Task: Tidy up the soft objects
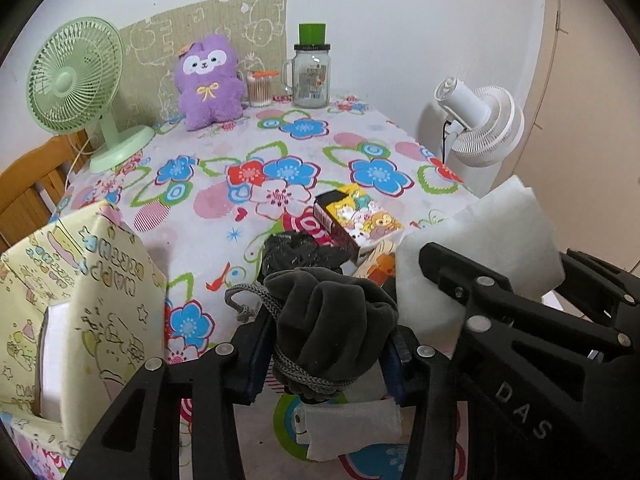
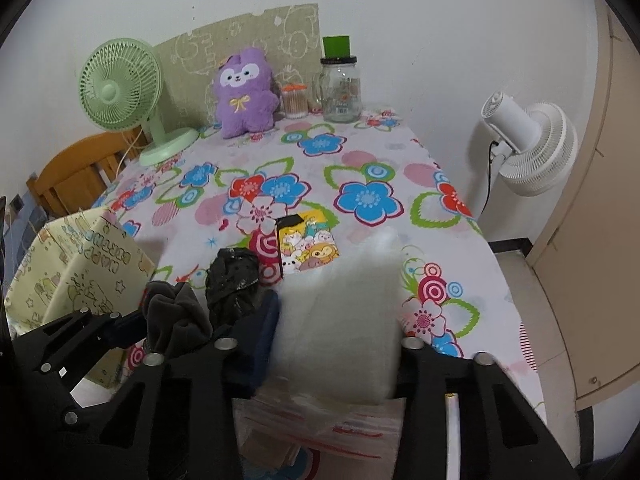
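- Soft objects: two are lifted off the flowered tablecloth (image 1: 248, 128), one in each gripper; the others lie on it.
- Paper box (image 1: 80, 300), pale yellow with cartoon print: at 9 o'clock in the left wrist view, open side showing a white block inside.
- Left gripper (image 1: 326, 354): clamped on a grey drawstring pouch (image 1: 332, 320); the pouch bulges above the pads and its cord loops out at 9 o'clock.
- Black crumpled bag (image 1: 296, 250): on the cloth at 12 o'clock from the pouch, just beyond it.
- Cartoon-print packet (image 1: 360, 220): on the cloth at 1 o'clock from the black bag, touching it.
- Right gripper (image 2: 334, 350): clamped on a white foam pad (image 2: 344, 312), which stands upright between the pads; a clear plastic bag with red lines (image 2: 332, 424) lies below.
- Far edge, at 12 o'clock: green fan (image 2: 120, 88), purple plush toy (image 2: 244, 92), cotton swab jar (image 2: 295, 102), glass jar (image 2: 341, 92).
- White fan (image 2: 528, 144): off the table at 3 o'clock.
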Demonstrator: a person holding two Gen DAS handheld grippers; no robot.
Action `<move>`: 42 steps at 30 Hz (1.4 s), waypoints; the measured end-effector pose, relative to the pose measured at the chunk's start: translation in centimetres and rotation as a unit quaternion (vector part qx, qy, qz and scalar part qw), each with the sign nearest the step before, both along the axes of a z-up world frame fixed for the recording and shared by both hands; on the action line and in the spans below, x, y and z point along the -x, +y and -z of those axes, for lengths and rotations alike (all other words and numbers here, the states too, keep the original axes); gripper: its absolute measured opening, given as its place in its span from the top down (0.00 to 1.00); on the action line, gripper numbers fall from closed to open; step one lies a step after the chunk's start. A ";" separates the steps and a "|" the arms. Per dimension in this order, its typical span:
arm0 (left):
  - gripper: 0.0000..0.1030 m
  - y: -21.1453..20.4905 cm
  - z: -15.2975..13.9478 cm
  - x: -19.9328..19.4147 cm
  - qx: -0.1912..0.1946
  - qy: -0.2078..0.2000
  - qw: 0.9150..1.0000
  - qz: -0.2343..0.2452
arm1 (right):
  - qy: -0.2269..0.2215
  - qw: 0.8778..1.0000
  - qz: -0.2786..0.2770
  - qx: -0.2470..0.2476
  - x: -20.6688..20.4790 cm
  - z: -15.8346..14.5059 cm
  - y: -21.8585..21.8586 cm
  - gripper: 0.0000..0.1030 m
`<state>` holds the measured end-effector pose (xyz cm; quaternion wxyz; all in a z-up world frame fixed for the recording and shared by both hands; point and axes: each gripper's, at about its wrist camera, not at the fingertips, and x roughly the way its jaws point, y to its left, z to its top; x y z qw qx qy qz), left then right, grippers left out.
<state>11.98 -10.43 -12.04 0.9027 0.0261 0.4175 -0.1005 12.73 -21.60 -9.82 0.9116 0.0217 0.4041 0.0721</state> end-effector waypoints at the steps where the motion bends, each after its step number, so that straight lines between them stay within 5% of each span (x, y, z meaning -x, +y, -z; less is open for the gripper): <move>1: 0.54 0.0 -0.2 0.1 0.000 -0.002 1.000 0.000 | -0.002 1.000 0.001 -0.002 0.1 -0.2 0.0 0.62; 27: 0.54 0.4 -8.5 4.0 0.004 -0.085 0.996 0.003 | -0.096 0.995 0.025 0.005 4.6 -9.1 0.2 0.65; 42: 0.54 1.8 -11.0 5.8 0.004 -0.112 0.994 0.000 | -0.115 0.993 0.030 0.004 6.3 -11.4 1.3 0.69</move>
